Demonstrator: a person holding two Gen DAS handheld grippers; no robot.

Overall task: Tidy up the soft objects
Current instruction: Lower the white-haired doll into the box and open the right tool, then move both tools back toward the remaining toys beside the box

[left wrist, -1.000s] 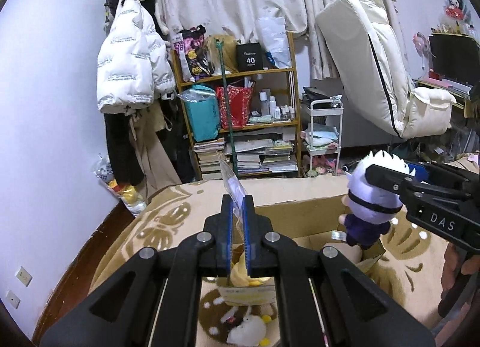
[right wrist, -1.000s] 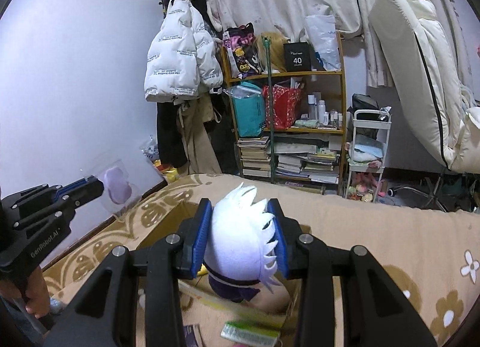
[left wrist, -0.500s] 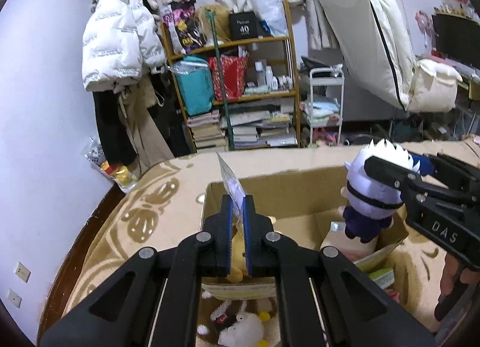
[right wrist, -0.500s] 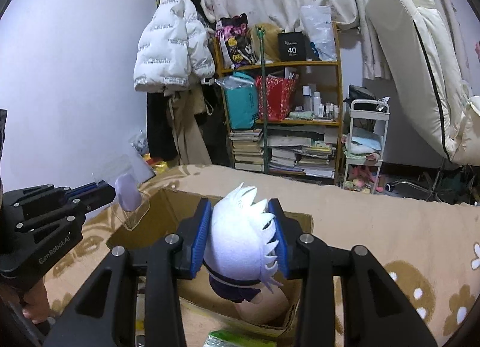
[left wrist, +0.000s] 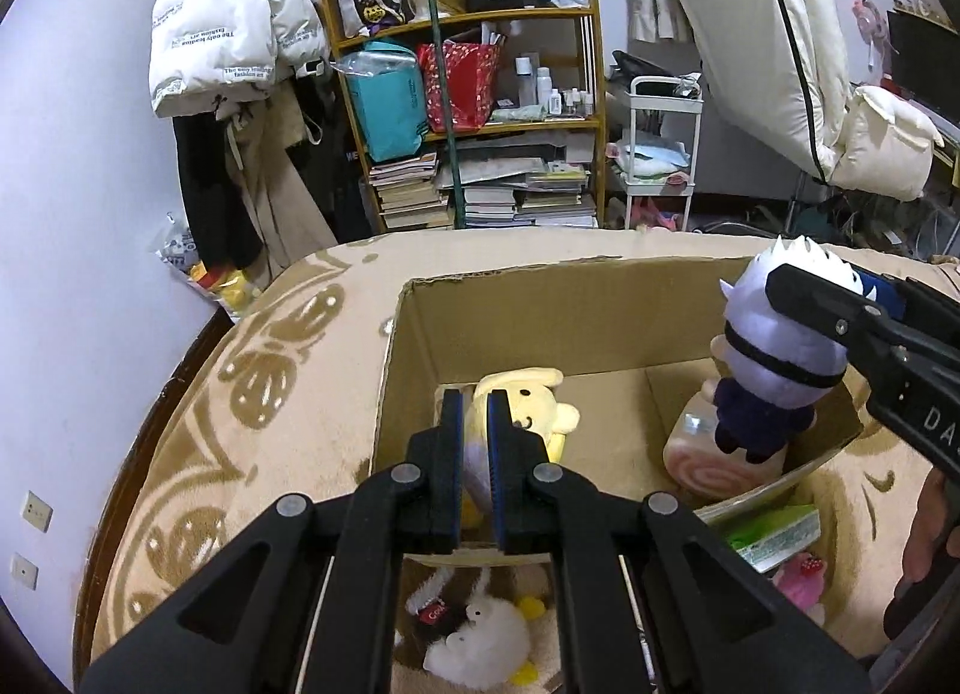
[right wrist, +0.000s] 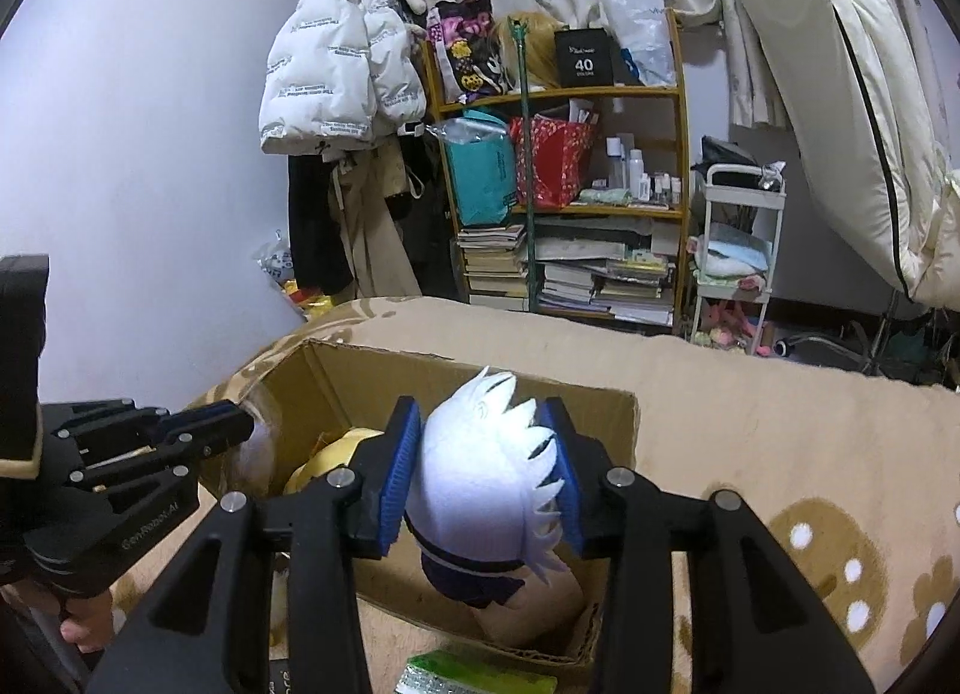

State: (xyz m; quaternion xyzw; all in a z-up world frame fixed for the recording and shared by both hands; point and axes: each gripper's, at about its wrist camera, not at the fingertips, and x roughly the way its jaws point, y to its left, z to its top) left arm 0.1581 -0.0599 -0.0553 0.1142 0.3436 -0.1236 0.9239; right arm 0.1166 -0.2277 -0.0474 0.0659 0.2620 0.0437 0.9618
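Left wrist view: the left gripper [left wrist: 474,424] hangs over the near-left part of the cardboard box [left wrist: 528,298], jaws pinching a clear packet [left wrist: 477,469] with something pale purple inside, held low, presumably so it drops beside the yellow plush [left wrist: 528,400] already lying on the box floor. At the right, the right gripper [left wrist: 840,310] carries the white-haired doll [left wrist: 774,352] by its head above a pink roll-shaped plush [left wrist: 702,460]. A white fluffy toy [left wrist: 480,634] and a green packet [left wrist: 774,532] lie outside on the brown patterned blanket [left wrist: 198,454] (probably waiting their turn).

Right wrist view: the right gripper [right wrist: 483,469] has its jaws closed on the doll's [right wrist: 486,472] soft head, body dangling into the box [right wrist: 456,376] near its right wall. Gripping the head keeps the body free to settle first. The left gripper [right wrist: 240,427] reaches in over the box's left edge.
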